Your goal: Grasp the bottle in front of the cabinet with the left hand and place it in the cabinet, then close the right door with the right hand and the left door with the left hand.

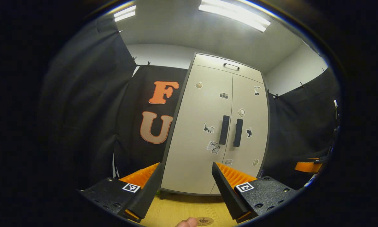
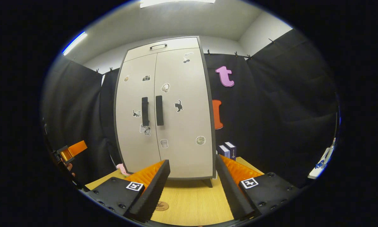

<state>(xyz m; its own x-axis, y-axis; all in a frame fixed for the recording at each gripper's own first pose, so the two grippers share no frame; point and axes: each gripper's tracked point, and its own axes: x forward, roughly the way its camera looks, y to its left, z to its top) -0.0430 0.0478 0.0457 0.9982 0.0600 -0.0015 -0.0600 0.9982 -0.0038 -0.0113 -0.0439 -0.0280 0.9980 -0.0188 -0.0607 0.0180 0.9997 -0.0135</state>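
Observation:
The pale cabinet (image 1: 204, 132) (image 2: 182, 126) stands upright on the wooden table (image 1: 176, 208) (image 2: 192, 198), both of its doors shut. Two dark vertical handles (image 1: 224, 130) (image 2: 144, 111) sit side by side at the middle seam. My left gripper (image 1: 187, 189) is open, held back from the cabinet's lower front, with nothing between its fingers. My right gripper (image 2: 192, 186) is open as well, facing the foot of the right door from a short distance. In the right gripper view the left gripper (image 2: 72, 150) shows at the left edge; in the left gripper view the right gripper (image 1: 307, 166) shows at the far right.
Two small boxes (image 2: 227, 150) stand by the cabinet's right side. A pink object (image 2: 122, 169) lies at its left foot. A round sticker (image 2: 161, 206) (image 1: 204, 220) lies on the table, and a fingertip (image 1: 186, 223) shows beside it. Black cloth walls close in on both sides.

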